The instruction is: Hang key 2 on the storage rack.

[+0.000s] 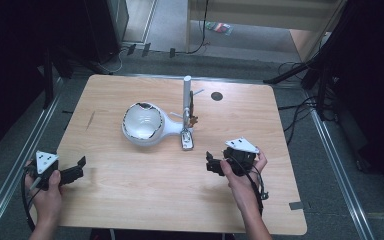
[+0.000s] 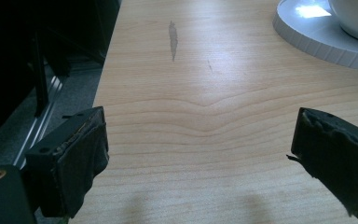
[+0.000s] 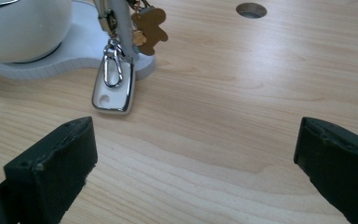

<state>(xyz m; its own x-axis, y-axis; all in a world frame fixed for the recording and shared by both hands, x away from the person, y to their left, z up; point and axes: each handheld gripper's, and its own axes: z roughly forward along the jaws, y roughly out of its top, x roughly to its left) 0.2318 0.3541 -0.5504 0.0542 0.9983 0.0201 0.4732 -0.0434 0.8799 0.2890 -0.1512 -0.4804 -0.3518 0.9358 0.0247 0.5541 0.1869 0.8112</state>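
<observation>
Right gripper (image 1: 215, 164), jaws spread and empty, sits nearer the key fob (image 3: 113, 88) lying just ahead, long axis toward it

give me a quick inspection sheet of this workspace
surface: wooden table, round hole near far edge, grey streak
job's things: white bowl on white stand with upright post; key fob with bear charm hanging at post
clutter: nothing seen
grippers: left gripper open, empty; right gripper open, empty
cables: cable trailing from right gripper
surroundings: metal rails, floor cables
</observation>
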